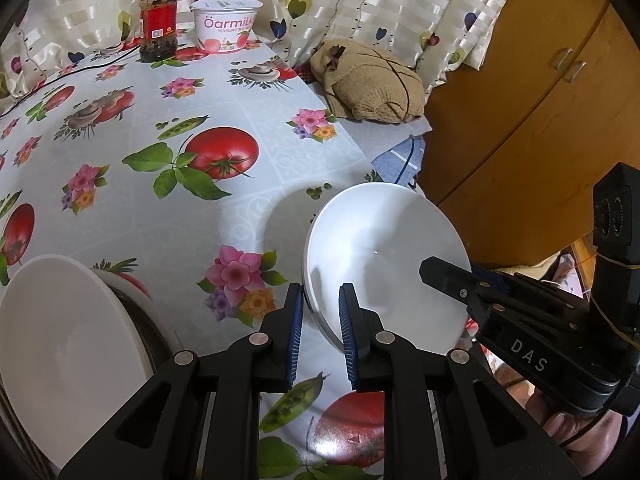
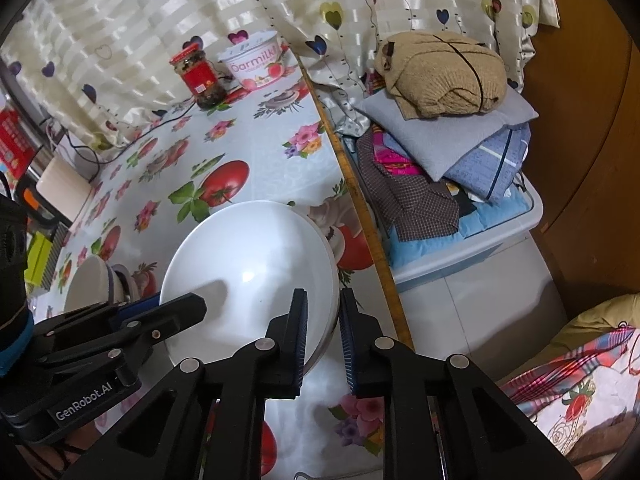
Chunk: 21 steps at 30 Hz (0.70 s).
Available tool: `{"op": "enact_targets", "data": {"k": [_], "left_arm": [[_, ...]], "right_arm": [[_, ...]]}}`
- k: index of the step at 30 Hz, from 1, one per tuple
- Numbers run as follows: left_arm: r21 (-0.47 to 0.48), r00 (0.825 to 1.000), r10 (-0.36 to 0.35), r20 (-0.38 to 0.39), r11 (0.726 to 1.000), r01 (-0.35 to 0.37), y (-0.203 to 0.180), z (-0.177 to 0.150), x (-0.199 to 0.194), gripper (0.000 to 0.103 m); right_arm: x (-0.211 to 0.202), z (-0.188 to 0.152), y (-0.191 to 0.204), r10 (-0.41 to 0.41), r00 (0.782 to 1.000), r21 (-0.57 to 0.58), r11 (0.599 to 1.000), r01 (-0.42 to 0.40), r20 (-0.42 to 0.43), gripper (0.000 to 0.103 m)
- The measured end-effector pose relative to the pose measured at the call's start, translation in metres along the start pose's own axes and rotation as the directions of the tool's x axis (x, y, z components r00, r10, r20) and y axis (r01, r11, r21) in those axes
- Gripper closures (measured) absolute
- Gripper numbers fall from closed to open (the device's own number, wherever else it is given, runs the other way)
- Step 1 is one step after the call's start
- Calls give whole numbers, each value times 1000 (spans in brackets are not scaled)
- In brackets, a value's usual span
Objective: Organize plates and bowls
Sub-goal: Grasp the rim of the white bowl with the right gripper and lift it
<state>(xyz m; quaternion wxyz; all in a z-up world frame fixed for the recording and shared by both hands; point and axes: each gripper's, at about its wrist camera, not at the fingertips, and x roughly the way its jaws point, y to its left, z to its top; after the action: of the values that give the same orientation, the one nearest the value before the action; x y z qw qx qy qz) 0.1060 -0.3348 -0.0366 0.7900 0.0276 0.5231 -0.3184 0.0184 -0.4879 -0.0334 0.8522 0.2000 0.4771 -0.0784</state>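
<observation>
1. Two sets of black tongs, the left tongs (image 1: pixel 320 320) and the right tongs (image 2: pixel 323 334), each clamp opposite rims of one round white ceramic plate (image 1: pixel 384 264), tilted at the flowered surface (image 1: pixel 160 208) edge.
2. One more white dish (image 1: pixel 60 344) stands left of that plate.
3. One red-lidded jar (image 1: pixel 158 20) and one yogurt tub (image 1: pixel 226 24) stand far behind the plate.

Bench (image 1: pixel 132 208) under tomato-and-flower oilcloth. Far edge: red-lidded jar (image 1: pixel 158 20) beside Oarmilk yogurt tub (image 1: pixel 226 24), black cable (image 1: pixel 60 76) trailing left. Near edge: white bowl (image 1: pixel 384 268) right, white plate (image 1: pixel 60 352) left.
</observation>
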Motion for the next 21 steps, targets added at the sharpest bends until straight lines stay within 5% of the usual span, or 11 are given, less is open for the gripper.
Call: {"op": "enact_targets", "data": {"k": [21], "left_arm": [[-4,998,-11,57,1000,11,0,-3,-31,86]], "right_arm": [[-24,1,10,-4,999,-23,1000,5,35,88]]}}
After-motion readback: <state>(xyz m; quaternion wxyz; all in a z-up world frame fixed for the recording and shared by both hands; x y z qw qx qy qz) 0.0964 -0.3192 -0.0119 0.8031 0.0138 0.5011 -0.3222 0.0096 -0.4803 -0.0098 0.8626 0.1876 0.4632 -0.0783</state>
